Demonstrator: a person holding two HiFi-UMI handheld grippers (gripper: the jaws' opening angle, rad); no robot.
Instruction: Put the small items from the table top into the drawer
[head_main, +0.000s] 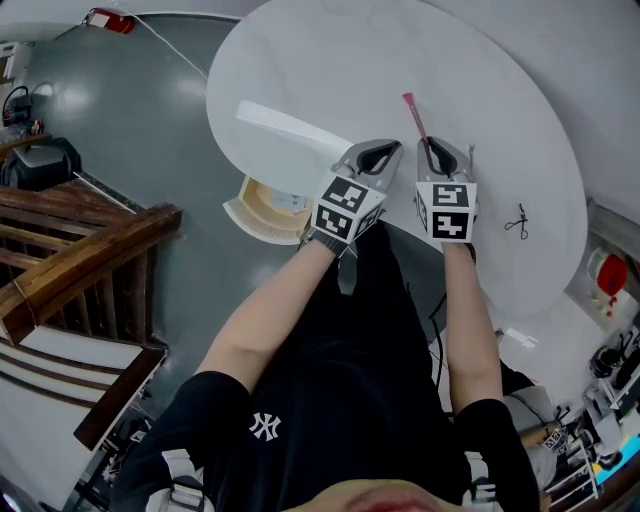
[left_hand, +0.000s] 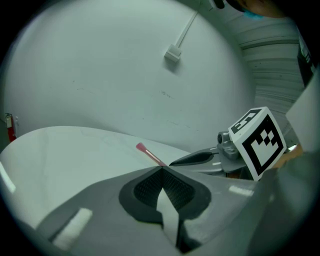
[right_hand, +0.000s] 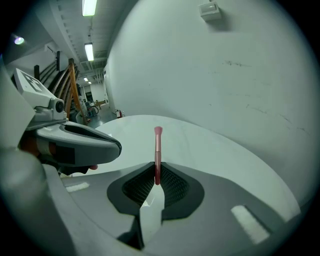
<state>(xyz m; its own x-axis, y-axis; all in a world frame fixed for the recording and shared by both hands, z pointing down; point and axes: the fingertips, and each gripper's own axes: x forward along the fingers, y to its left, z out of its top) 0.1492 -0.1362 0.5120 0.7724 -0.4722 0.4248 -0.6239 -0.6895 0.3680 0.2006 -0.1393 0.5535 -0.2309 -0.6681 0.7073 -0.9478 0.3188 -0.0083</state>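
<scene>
Wooden railing (head_main: 95, 250) sits well left of the table (head_main: 400, 50), off it. Drawer (head_main: 262, 210) is open under the table's near-left edge, pale inside; contents unclear. On the table just above the drawer lies a long white strip (head_main: 285, 127), its end touching or close to my L gripper (head_main: 386, 151) (left_hand: 162, 169). That one's at the table's near edge, jaws pressed together, nothing btwn them. Just beside it is the R gripper (head_main: 432, 146) (right_hand: 156, 170), jaws clamped on the lower end of a pink brush (head_main: 415, 120) (right_hand: 158, 147) that sticks out over the table. Farther right on the table is a small black item (head_main: 517, 222), well apart.
</scene>
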